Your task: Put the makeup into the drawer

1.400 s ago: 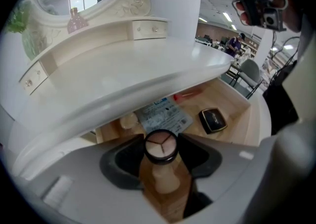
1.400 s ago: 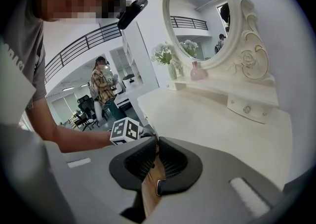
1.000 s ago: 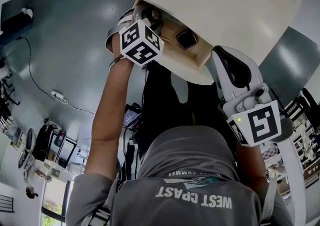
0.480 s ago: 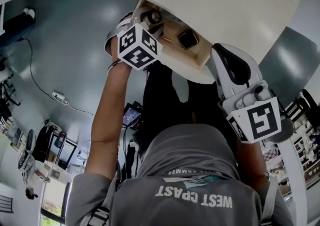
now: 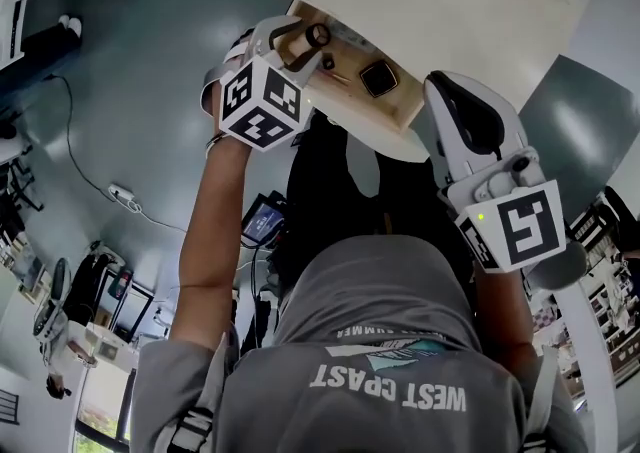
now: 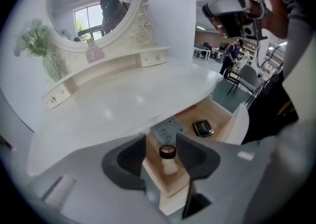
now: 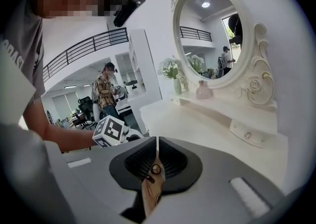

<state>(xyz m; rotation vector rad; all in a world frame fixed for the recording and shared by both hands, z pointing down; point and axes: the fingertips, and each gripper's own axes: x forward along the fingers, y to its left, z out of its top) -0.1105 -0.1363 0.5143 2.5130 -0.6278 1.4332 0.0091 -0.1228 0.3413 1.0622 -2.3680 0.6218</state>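
Observation:
The vanity's drawer (image 6: 238,125) stands pulled out, its wooden floor showing. On that floor lie a black compact (image 6: 203,128) (image 5: 379,78) and a grey patterned packet (image 6: 168,130). A small pale bottle with a dark cap (image 6: 169,163) (image 5: 316,37) stands upright in the drawer's near corner. My left gripper (image 6: 162,144) (image 5: 290,36) hangs above it. Its jaws are closing, the bottle shows down between them, and the pads do not press on it. My right gripper (image 7: 157,146) (image 5: 442,93) is held over the drawer's right side, jaws closed together on nothing.
The white vanity top (image 6: 138,97) overhangs the drawer. At its back stand an oval mirror (image 6: 91,5), a pink bottle (image 6: 94,52), a vase of flowers (image 6: 42,57) and small knobbed drawers (image 7: 247,134). A person in a plaid shirt (image 7: 104,94) stands far off.
Both grippers have come up toward the head camera, and the left marker cube has also shifted left. The bottle stays standing in the drawer, and the compact has not moved.

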